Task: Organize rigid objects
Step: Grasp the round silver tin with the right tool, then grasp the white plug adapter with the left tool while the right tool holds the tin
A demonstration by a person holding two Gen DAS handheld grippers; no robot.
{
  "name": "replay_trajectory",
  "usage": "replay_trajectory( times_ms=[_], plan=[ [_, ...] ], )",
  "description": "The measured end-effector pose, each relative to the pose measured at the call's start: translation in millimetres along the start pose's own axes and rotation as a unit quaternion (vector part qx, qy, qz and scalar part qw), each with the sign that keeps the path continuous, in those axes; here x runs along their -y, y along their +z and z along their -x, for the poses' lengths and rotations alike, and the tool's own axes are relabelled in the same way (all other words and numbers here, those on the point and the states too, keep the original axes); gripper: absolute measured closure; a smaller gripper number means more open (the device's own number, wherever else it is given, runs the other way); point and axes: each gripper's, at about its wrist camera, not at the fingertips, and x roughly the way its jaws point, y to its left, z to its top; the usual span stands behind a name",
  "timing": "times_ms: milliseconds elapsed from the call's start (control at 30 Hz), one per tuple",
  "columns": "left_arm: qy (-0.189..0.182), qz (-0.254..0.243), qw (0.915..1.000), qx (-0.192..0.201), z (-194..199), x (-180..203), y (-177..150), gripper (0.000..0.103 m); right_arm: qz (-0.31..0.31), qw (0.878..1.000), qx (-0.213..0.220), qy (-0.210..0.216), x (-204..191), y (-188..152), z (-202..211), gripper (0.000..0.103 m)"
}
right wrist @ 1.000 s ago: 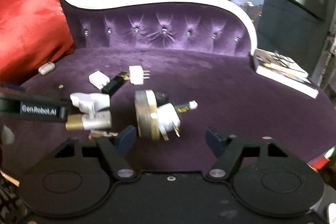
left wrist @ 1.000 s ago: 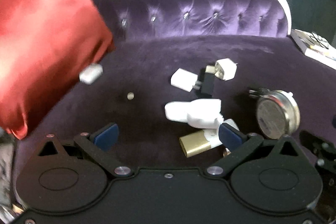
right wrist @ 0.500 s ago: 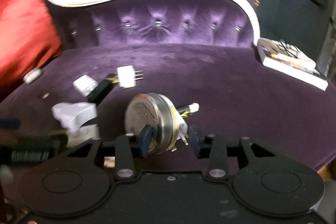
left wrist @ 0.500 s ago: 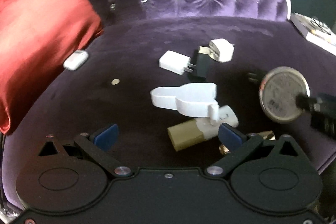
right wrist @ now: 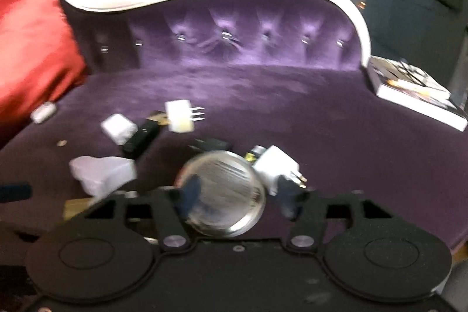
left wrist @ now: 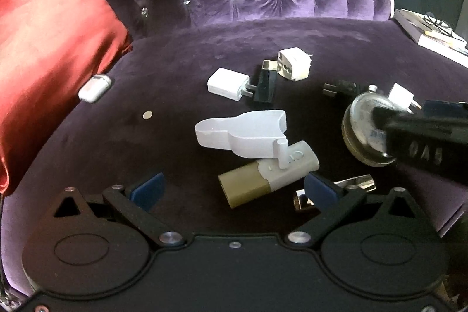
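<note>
Right hand-held gripper (right wrist: 237, 192) straddles the round tin (right wrist: 223, 195) near the sofa's (right wrist: 336, 119) front edge; its jaws have just been opening and stand apart, the tin between them, contact unclear through blur. Left hand-held gripper (left wrist: 234, 187) is open over the tan adapter (left wrist: 269, 176).

Risk: the tin stands tilted on its rim on soft velvet, so it could roll or topple onto the white plug (right wrist: 276, 167).

Tin's flat face points toward the camera; being round, it has no long axis.
</note>
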Motion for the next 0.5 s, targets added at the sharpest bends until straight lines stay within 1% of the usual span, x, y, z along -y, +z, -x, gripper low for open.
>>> replay_trajectory(
  times_ms=[67,167,333,500],
  plan=[
    [0.000,0.004,1.0000,-0.002,-0.6,-1.2,0.0,0.004,0.015,1.000,0.002,-0.003,-9.1,-1.4,-1.5,0.028],
    [0.005,0.006,1.0000,-0.002,-1.1,-1.6,-0.2,0.004,0.023,1.000,-0.013,0.001,-17.4,-2.0,-8.4,0.025],
    [0.005,0.009,0.9999,-0.001,-0.4,-3.2,-0.8,0.004,0.012,0.999,-0.043,-0.020,-18.2,0.4,-26.3,0.025],
    [0.000,0.009,1.0000,0.001,0.7,-2.9,-0.5,0.004,-0.023,0.997,-0.071,-0.016,-9.6,2.4,-38.5,0.023]
  ],
)
